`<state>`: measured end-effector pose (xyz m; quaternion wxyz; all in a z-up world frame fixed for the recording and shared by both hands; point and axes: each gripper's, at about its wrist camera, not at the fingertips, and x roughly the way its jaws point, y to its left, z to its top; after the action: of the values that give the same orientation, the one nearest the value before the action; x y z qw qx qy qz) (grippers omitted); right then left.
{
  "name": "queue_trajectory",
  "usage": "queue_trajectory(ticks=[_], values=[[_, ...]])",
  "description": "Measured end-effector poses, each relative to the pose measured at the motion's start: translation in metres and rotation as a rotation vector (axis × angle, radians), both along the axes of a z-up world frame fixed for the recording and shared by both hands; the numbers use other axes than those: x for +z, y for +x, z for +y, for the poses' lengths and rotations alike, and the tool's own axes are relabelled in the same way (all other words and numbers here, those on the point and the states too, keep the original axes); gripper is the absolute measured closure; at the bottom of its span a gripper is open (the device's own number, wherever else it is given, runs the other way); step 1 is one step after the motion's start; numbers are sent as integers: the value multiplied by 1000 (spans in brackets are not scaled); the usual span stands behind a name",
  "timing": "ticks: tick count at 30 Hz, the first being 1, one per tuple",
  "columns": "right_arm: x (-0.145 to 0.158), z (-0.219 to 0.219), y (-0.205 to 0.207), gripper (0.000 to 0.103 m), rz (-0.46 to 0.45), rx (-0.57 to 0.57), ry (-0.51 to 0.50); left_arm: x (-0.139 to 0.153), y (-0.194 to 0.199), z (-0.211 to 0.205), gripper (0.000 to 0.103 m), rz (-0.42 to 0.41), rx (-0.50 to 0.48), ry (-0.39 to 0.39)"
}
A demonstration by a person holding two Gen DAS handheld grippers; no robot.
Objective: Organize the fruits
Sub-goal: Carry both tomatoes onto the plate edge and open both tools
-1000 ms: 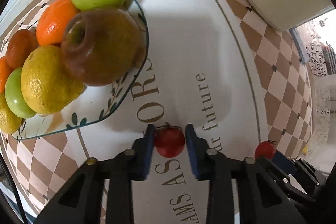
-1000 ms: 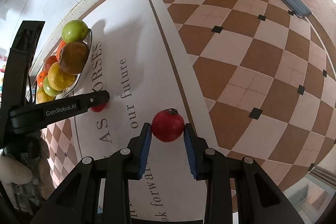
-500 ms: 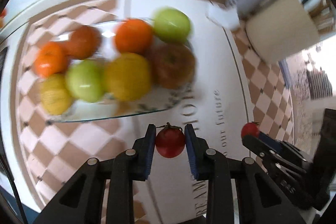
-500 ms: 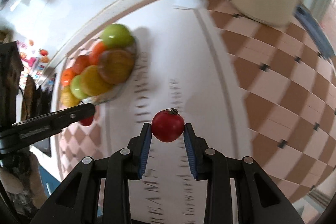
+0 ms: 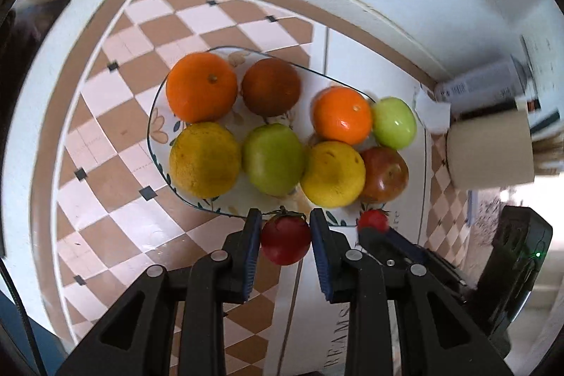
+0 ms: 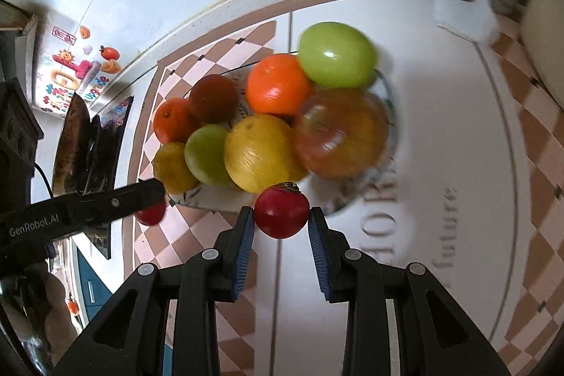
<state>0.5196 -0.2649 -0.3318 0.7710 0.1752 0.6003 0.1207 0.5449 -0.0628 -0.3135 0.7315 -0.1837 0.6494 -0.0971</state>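
Both my hands are up over the table, and the plate (image 5: 159, 125) is my landmark. My left gripper (image 5: 285, 244) is clamped on a dark red tomato (image 5: 285, 244), hanging just off the plate's near rim. My right gripper (image 6: 282, 215) is clamped on a brighter tomato (image 6: 282, 215), also at the near rim, further toward the plate's apple end. In the left view the right gripper's tip and its tomato (image 5: 373, 221) sit just beside mine, close but apart.

Room to move: the plate is packed nearly rim to rim. A bare strip of plate shows along the near edge, in front of the yellow fruits, and a small patch at the far rim. Beyond the plate, checked cloth (image 5: 105, 136) lies open on one side and white lettered cloth (image 6: 440, 136) on the other. The wall runs close behind the far rim.

Count on the plate: two oranges (image 5: 201, 87), one dark reddish-brown fruit (image 5: 270, 87), two yellow citrus (image 5: 205, 160), two green apples (image 5: 274, 159), one red-brown apple (image 5: 385, 174). Eight there, plus two tomatoes in my jaws.
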Motion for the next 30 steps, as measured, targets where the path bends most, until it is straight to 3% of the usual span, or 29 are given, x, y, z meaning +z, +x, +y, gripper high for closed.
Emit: queue_trajectory(ticks=[6,18,30], values=[[-14,18,15,69,38,30,-38,-22,9,5,78,79,38,-76],[-26,15,17,69,61,-2,-29,-45,15,0,78,155,105,-154],[-30,6,20,67,100,-22,20,-53,16,-1,75,179,234,-179]])
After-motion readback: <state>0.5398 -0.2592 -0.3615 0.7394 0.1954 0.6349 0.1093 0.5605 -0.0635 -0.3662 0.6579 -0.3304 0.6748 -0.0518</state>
